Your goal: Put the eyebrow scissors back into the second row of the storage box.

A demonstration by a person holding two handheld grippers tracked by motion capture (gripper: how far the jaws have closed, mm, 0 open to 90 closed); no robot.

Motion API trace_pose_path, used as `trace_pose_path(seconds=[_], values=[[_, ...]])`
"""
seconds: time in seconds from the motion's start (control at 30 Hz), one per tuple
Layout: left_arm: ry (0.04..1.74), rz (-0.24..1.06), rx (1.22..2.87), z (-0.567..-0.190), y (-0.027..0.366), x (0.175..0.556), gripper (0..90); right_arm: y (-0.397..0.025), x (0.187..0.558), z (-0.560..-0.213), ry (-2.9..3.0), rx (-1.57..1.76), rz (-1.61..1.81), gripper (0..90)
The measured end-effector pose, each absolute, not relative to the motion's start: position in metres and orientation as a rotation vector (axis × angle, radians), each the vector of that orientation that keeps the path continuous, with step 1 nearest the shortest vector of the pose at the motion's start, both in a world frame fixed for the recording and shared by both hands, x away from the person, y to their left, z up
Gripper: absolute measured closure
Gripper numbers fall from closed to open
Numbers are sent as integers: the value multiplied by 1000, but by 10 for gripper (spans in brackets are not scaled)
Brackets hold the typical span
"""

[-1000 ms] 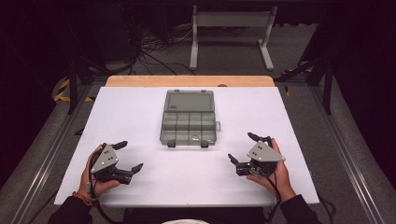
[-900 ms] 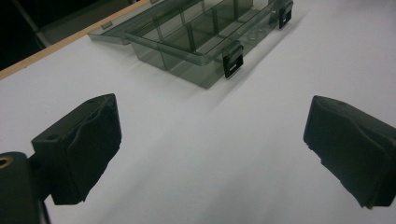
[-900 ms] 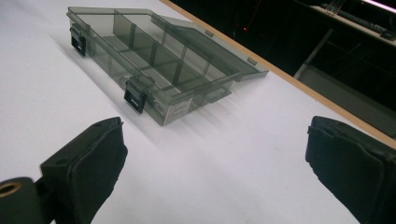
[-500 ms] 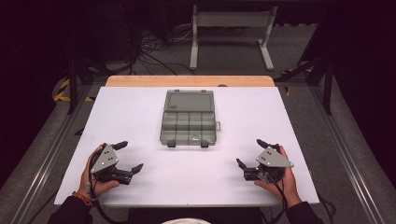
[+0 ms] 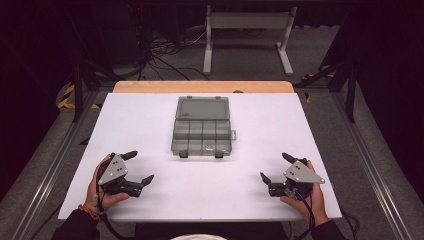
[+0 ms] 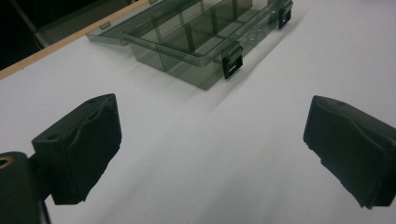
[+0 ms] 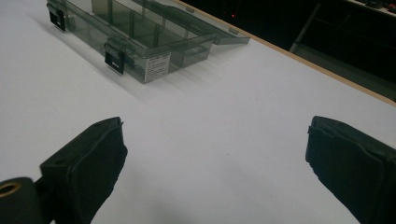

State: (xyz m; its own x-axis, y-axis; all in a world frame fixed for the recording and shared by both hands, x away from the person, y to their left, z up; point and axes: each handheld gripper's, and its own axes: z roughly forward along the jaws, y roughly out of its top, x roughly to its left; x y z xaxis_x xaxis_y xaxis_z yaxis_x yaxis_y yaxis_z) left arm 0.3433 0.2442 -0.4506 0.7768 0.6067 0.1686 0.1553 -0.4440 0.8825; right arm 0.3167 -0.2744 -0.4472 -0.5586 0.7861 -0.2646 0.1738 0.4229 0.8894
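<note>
A smoky transparent compartment box (image 5: pixel 202 132) lies in the middle of the white table with its lid folded flat toward the far edge. Its black latches face the near side. In the left gripper view the box (image 6: pixel 196 37) lies ahead, beyond the wide-apart jaws. In the right gripper view the box (image 7: pixel 140 37) lies ahead to the left. My left gripper (image 5: pixel 138 167) rests open on the near left of the table, with nothing between its jaws. My right gripper (image 5: pixel 277 167) stands open at the near right, also holding nothing.
The white table top (image 5: pixel 270 125) ends in a wooden strip (image 5: pixel 200 86) at its far edge. Behind the table a metal stand (image 5: pixel 247 35) and cables lie on the dark floor. Metal rails run along both sides of the table.
The right gripper has moved toward the near right corner of the table, away from the box. The left gripper has stayed where it was.
</note>
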Motion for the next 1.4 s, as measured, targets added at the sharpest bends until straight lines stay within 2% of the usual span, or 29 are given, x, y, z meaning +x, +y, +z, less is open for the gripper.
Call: trace_pose_path(seconds=[1.4], values=[[566, 585, 2009, -451, 243, 346, 54, -278, 320, -448, 1963, 846, 1116, 59]])
